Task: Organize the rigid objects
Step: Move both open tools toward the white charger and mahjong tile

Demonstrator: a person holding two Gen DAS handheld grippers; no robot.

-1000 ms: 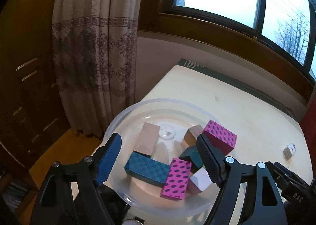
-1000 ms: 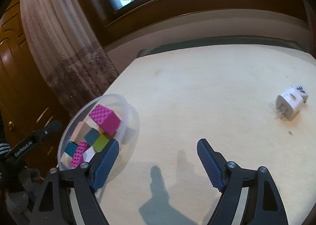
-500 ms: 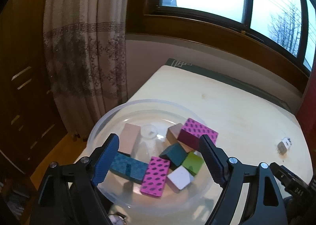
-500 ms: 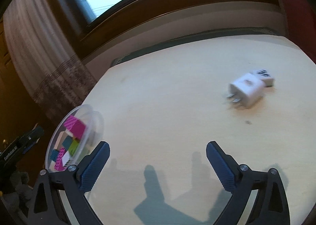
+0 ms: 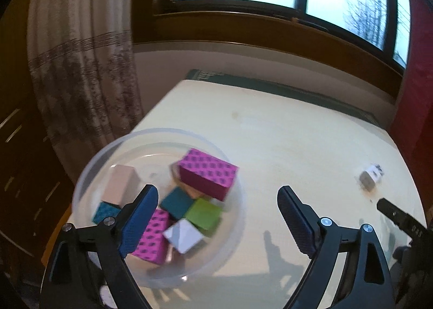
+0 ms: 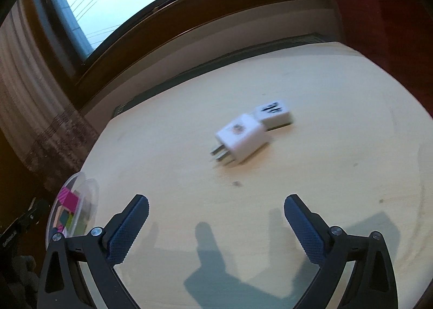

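Left gripper (image 5: 217, 214): jaws spread wide, empty, above clear bowl (image 5: 89, 173).
Right gripper (image 6: 216, 218): jaws wide, empty, before white plug adapter (image 6: 243, 139).

Magenta block (image 5: 207, 173) with dark dots; teal block (image 5: 177, 202); green block (image 5: 204, 215); white charger (image 6: 242, 137); cream table (image 5: 297, 146).

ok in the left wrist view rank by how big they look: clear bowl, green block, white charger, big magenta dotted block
1. clear bowl
2. big magenta dotted block
3. green block
4. white charger, though it lies farther from the camera, so its true size is unsure.
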